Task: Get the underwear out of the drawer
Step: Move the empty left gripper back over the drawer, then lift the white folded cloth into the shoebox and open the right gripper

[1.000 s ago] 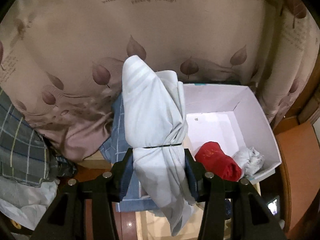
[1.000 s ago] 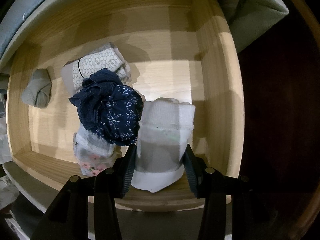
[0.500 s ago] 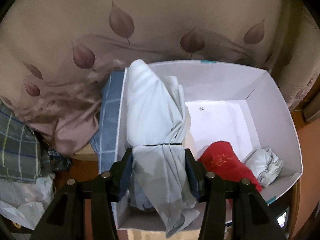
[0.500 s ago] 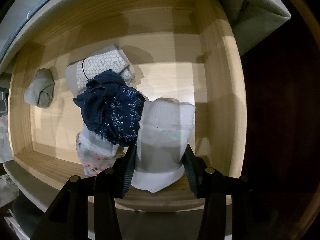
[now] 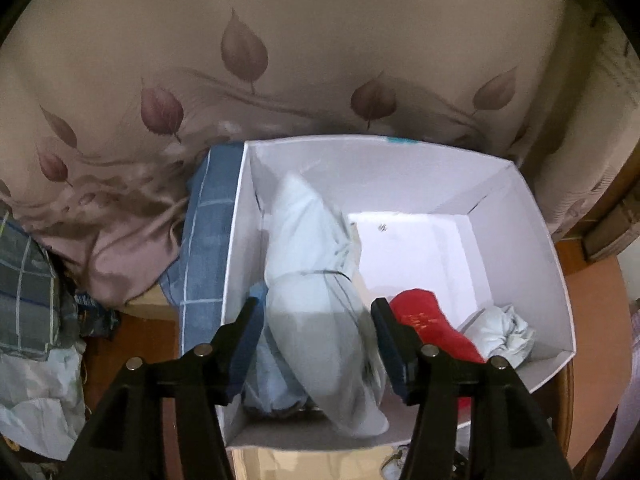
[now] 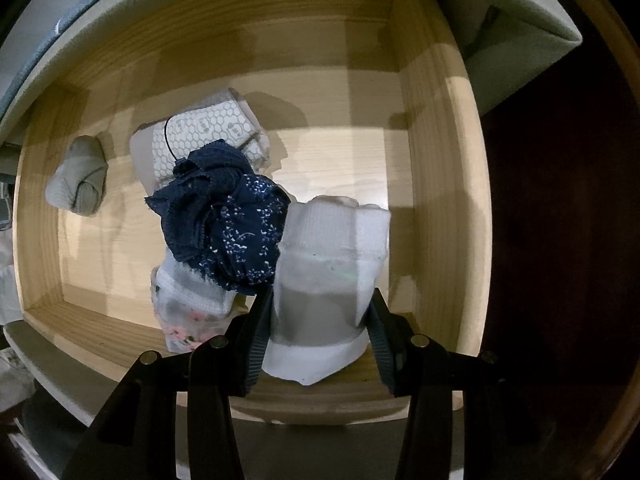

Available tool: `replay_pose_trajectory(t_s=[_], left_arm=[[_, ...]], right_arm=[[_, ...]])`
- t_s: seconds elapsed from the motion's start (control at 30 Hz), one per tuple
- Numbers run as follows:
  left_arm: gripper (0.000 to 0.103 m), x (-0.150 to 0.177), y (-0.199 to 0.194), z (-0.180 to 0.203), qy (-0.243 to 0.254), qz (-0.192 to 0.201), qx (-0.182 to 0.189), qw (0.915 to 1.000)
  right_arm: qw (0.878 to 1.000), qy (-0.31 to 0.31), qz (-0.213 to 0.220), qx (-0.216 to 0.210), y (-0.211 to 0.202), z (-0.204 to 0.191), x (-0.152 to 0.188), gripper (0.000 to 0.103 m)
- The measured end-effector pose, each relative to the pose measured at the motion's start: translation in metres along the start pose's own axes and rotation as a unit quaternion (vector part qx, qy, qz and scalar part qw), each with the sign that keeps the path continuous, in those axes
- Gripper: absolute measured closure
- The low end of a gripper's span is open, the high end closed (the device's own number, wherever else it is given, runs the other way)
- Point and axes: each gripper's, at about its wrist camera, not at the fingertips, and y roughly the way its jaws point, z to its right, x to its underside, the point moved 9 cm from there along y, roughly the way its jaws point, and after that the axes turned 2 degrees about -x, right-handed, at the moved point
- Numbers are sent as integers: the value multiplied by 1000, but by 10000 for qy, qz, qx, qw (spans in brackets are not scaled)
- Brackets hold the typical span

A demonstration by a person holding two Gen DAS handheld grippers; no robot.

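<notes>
Hovering over a white cardboard box point(image 5: 516, 216), the left claw point(image 5: 316, 336) stands spread around a pale blue bundled underwear point(image 5: 316, 280) whose long axis runs away between its fingers; grip uncertain. Above the wooden drawer point(image 6: 436, 184), the right claw point(image 6: 320, 320) pinches a folded white underwear point(image 6: 332, 248), lying straight ahead.

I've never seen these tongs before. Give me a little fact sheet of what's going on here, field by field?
Left tongs: open around a pale blue bundle, over the white box
Also in box: red roll, crumpled pale piece
Right tongs: gripping a white folded piece
Drawer: wooden, open
Still in drawer: navy lace piece, honeycomb-print roll, grey roll
</notes>
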Motion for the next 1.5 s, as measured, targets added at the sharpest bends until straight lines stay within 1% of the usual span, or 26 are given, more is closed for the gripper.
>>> replay_pose_trajectory(t_s=[0.13, 0.33, 0.53, 0.7, 0.83, 0.93, 1.07, 1.17, 1.27, 1.43, 1.5], left_arm=[[46, 2, -13, 0, 64, -1, -2, 10000], [46, 18, -34, -9, 92, 68, -75, 9999], [46, 51, -47, -24, -7, -93, -27, 10000], [46, 94, -52, -33, -5, -77, -79, 9999], [46, 130, -42, -37, 103, -128, -326, 9993], [46, 161, -29, -39, 153, -141, -600, 9980], [46, 196, -9, -35, 4, -319, -539, 9980], [46, 220, 7, -31, -142, -463, -560, 9973], [46, 237, 19, -28, -268, -532, -622, 9963], [46, 255, 40, -28, -429, -690, -698, 9942], [46, 264, 48, -26, -420, -767, -751, 9933]], right_arm=[[10000, -4, 15, 65, 2, -1, -1, 60], [9999, -25, 14, 145, 0, -1, -5, 60], [9998, -38, 19, 209, -1, -2, -8, 60], [9997, -27, -1, 245, -1, -3, -8, 60], [9996, -30, 9, 290, 0, -5, -9, 60], [9994, -39, 36, 337, 2, -5, -5, 60], [9993, -52, 56, 371, 3, -5, -2, 60], [9992, -58, 71, 379, 3, -7, -2, 60], [9991, -69, 114, 412, 1, -7, -1, 60], [9993, 14, 201, 320, -2, -7, -1, 60], [9993, 32, 231, 292, -4, -5, -2, 60]])
